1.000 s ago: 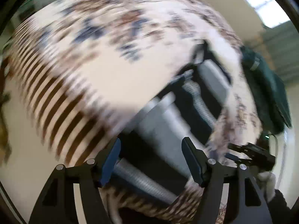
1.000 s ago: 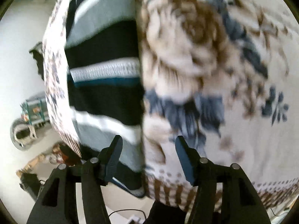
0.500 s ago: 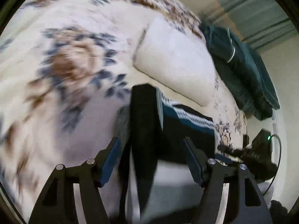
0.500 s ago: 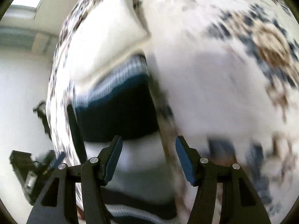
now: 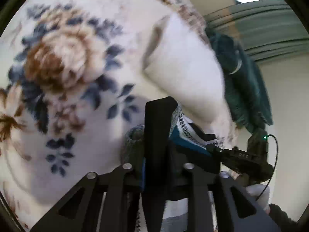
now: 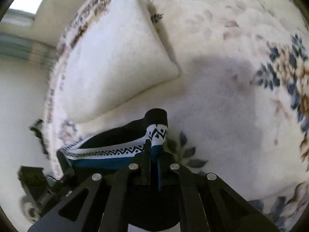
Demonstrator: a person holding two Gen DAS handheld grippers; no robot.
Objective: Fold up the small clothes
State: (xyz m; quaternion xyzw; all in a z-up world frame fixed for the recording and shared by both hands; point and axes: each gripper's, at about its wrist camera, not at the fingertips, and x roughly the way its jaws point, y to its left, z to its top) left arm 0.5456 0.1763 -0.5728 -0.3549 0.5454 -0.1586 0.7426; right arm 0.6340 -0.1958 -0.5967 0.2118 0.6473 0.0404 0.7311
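Both claws have just closed: left claw (image 5: 158, 166) and right claw (image 6: 154, 166) each pinch the sweater (image 6: 115, 147), which spans between them above the bed (image 6: 222, 96).

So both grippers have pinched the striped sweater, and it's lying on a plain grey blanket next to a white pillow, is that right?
Not quite: the blanket is not plain grey. It is cream with blue and brown flowers, as the left wrist view shows best. The rest holds: the left gripper and the right gripper have just closed on the striped sweater, which lies beside the white pillow.
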